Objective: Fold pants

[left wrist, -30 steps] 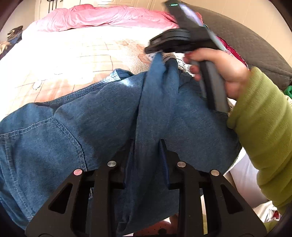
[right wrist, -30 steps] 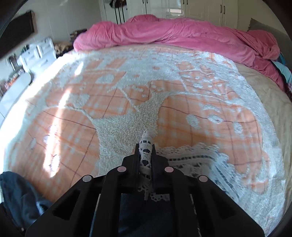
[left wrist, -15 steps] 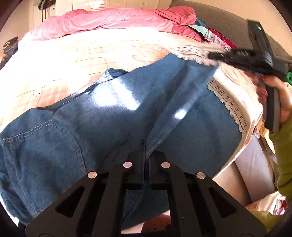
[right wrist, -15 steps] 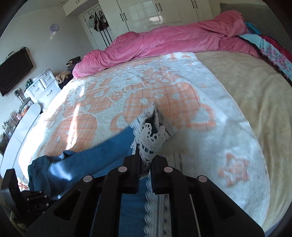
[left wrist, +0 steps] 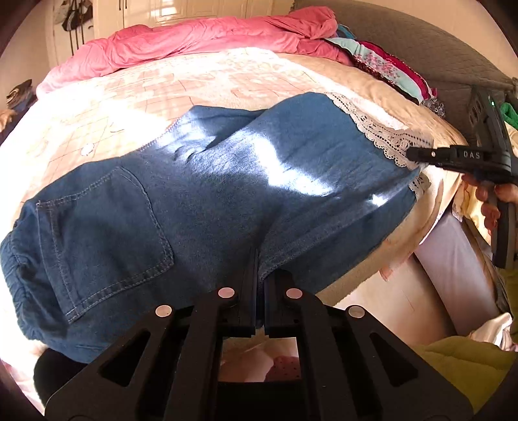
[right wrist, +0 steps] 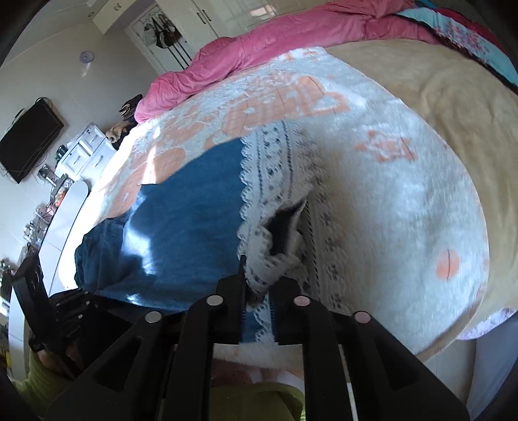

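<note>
The denim pants point(left wrist: 226, 181) were mid-blue with paler stitching round a back pocket, their hem edged in white openwork lace point(right wrist: 275, 200). The fleecy bed blanket point(right wrist: 372, 162) was white with peach checked shapes. The rumpled duvet point(left wrist: 194, 39) was pink.

A pink duvet point(left wrist: 200, 42) lies bunched along the far side of the bed point(left wrist: 106, 107), well beyond the hand-held gripper. Far left of it, a black television point(right wrist: 29, 142) hangs above white drawers point(right wrist: 87, 149); white wardrobe doors point(right wrist: 207, 19) stand behind.
</note>
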A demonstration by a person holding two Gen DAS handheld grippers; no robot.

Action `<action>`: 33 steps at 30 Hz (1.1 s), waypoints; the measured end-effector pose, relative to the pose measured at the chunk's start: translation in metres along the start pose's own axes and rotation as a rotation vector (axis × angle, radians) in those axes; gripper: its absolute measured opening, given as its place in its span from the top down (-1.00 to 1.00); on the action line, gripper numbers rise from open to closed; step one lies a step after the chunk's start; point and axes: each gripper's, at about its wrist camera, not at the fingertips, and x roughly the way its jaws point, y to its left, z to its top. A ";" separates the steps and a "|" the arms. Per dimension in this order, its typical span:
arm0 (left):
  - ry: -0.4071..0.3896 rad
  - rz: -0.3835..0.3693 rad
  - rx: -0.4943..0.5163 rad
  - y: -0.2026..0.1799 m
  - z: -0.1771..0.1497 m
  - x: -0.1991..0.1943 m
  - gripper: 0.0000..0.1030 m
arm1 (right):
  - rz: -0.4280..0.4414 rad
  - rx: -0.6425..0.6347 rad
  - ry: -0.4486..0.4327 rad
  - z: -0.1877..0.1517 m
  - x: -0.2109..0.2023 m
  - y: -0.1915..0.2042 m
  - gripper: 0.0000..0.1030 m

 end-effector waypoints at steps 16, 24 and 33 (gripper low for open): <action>0.046 0.031 0.031 -0.011 -0.004 0.012 1.00 | 0.023 0.035 0.013 -0.019 -0.015 -0.025 0.82; 0.063 -0.006 0.010 -0.004 -0.010 0.014 0.92 | -0.003 0.037 0.023 -0.025 -0.018 -0.034 0.43; -0.079 0.039 -0.124 0.037 -0.022 -0.052 0.03 | -0.130 -0.239 -0.126 -0.011 -0.047 0.018 0.08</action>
